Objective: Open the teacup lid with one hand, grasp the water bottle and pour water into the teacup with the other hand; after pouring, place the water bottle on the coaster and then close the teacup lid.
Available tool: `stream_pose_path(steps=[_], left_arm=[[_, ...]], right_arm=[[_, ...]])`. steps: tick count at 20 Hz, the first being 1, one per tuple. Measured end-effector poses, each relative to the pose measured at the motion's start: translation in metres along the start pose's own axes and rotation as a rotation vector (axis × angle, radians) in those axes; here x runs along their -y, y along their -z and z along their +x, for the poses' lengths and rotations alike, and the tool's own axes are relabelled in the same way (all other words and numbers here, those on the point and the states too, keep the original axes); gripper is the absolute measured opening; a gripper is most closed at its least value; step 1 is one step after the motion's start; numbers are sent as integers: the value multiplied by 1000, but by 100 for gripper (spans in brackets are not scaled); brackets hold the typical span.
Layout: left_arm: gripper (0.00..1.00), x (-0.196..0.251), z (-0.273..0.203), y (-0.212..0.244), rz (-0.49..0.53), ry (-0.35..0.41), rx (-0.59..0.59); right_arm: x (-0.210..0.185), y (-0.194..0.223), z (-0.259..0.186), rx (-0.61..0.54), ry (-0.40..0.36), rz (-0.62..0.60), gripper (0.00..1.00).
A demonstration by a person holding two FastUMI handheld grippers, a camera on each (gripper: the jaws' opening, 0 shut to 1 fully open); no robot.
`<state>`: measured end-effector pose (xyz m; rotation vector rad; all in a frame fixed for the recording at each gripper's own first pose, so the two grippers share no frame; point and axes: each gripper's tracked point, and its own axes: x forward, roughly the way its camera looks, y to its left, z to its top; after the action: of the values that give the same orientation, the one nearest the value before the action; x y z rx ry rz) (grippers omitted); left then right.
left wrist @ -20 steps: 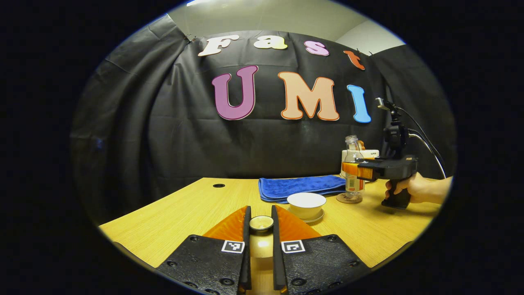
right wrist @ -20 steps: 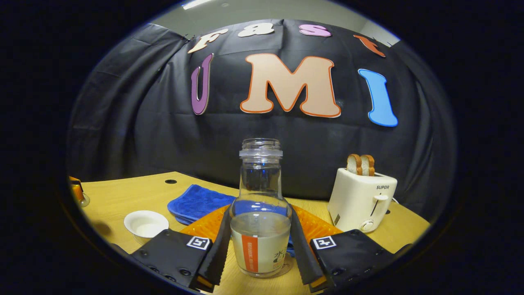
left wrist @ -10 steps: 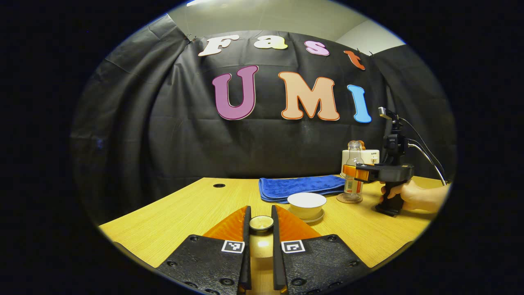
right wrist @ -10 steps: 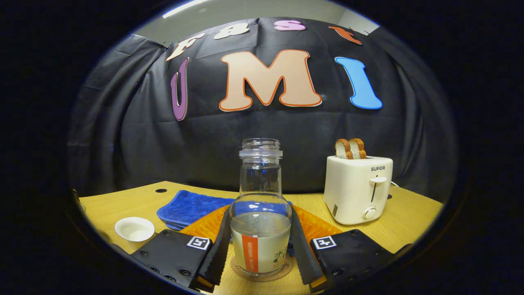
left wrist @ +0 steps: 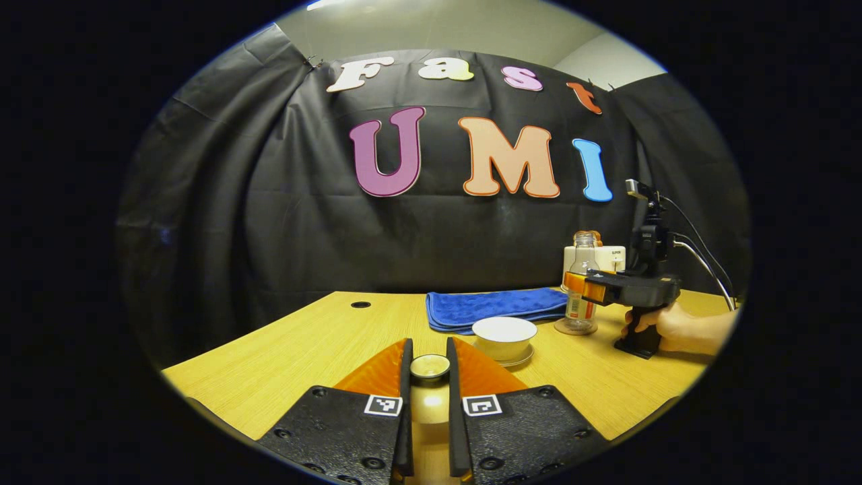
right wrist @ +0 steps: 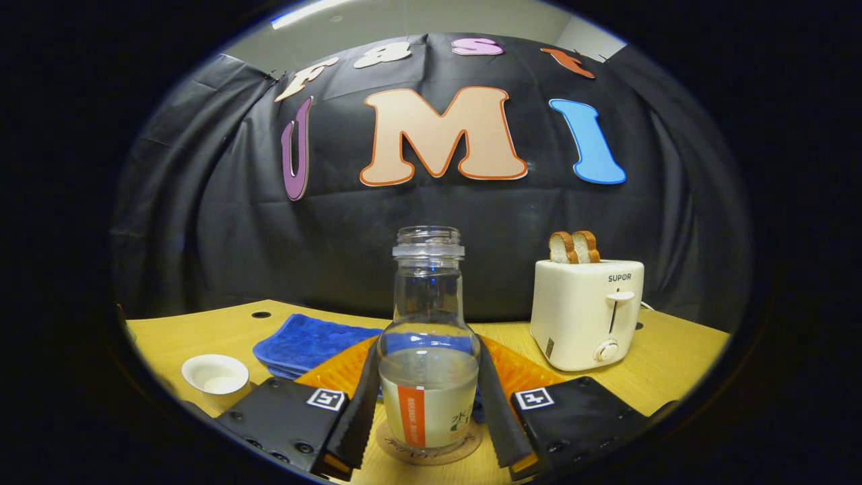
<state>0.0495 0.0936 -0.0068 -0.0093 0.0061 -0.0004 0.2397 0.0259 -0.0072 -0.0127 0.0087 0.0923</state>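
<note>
Bottle-placing step: right claw [right wrist: 428,411] pinches the water bottle [right wrist: 429,364], low centre of the right gripper view, standing on the coaster [right wrist: 429,450]; left claw [left wrist: 429,377] pinches the lid [left wrist: 429,367] at bottom centre, short of the open teacup [left wrist: 504,335]; next, probably release the bottle, then cap the cup.
</note>
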Motion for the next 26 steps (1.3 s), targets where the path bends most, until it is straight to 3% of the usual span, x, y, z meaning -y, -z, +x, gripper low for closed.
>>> stream_pose_path(steps=[11,14,17,23,25,26], left_arm=[[18,22,28,1,0,34,-1],[18,39,44,1,2,77,-4],[18,57,62,1,4,132,-2],[18,76,98,2,6,180,-3],[18,80,104,1,6,188,-2],[18,82,108,1,7,193,0]], right_arm=[[5,0,-5,-17,17,0,86],[4,-1,-8,-16,10,0,82],[7,-1,-14,-15,12,-1,90],[10,-2,-39,-14,-9,-1,86],[12,-3,-50,-14,-21,-1,91],[14,-3,-56,-15,-25,0,87]])
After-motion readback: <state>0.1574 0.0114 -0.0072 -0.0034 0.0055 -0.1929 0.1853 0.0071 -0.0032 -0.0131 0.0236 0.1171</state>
